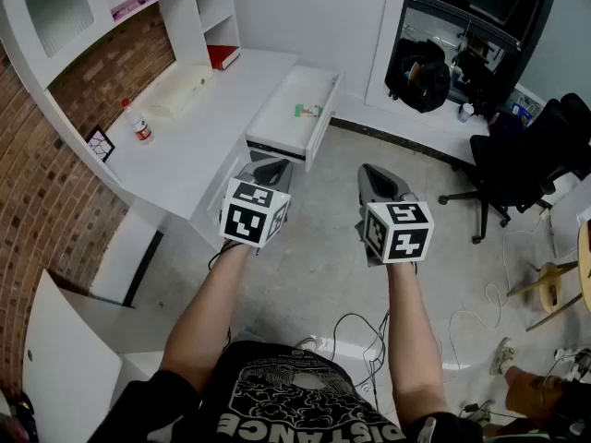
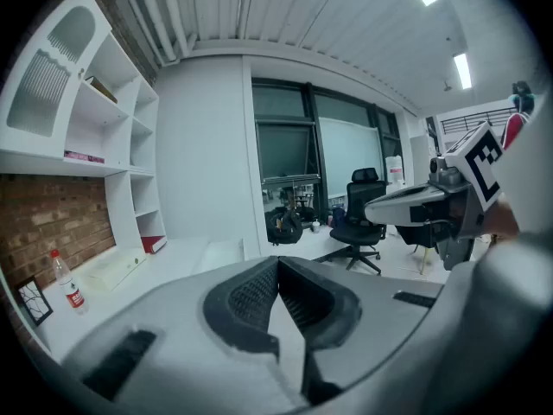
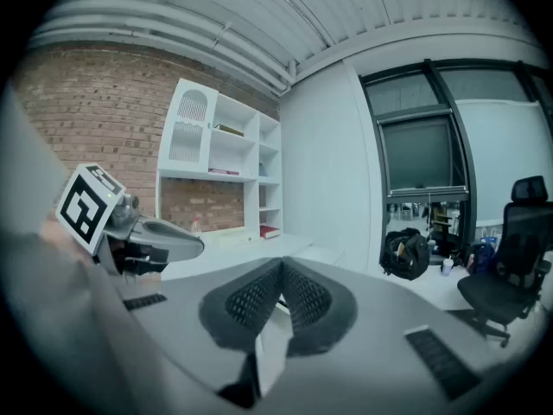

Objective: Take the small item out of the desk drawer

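Observation:
The white desk drawer (image 1: 277, 127) stands pulled open, and a small green item (image 1: 307, 111) lies on its floor toward the back right. My left gripper (image 1: 270, 164) hovers just in front of the drawer's front panel, jaws shut and empty. My right gripper (image 1: 375, 173) hangs over the floor to the right of the drawer, also shut with nothing held. The left gripper view shows its pads (image 2: 251, 296) pressed together, with the right gripper (image 2: 432, 207) beside it. In the right gripper view the pads (image 3: 309, 299) meet and the left gripper (image 3: 138, 236) shows at left.
A white desk (image 1: 189, 132) with shelves runs along the brick wall, bearing a bottle (image 1: 138, 123), a red book (image 1: 223, 56) and a long white box (image 1: 183, 90). A black office chair (image 1: 517, 169) and a black bag (image 1: 420, 72) stand to the right. Cables (image 1: 365, 335) lie on the floor.

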Tool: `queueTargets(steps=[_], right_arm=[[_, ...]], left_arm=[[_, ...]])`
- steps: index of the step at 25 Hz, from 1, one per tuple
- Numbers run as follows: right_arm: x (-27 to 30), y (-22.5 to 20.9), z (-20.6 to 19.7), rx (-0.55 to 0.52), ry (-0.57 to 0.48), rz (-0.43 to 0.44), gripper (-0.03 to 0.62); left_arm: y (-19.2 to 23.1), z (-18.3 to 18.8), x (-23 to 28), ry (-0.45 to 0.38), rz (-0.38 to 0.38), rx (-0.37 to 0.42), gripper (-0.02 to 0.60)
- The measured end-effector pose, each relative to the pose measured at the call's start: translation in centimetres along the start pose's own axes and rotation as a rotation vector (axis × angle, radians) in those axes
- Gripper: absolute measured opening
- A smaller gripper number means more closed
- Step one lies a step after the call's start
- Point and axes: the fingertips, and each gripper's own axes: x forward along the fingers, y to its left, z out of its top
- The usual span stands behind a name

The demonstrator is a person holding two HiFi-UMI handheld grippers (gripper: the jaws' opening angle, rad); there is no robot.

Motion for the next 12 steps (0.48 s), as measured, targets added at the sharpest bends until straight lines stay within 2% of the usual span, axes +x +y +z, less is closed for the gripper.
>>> queueTargets(steps=[8,12], right_arm=[[-0.9,-0.6,-0.6,0.018,-0.010,-0.016,0.005],[-0.4,-1.5,-1.1,0.018,0.005,-0.035,0.009]], left_arm=[[-0.8,-0.1,-0.1,0.014,0.004,-0.003,0.008],[-0.7,0.3,0.6,-0.009,0.003,-0.023,0.008]])
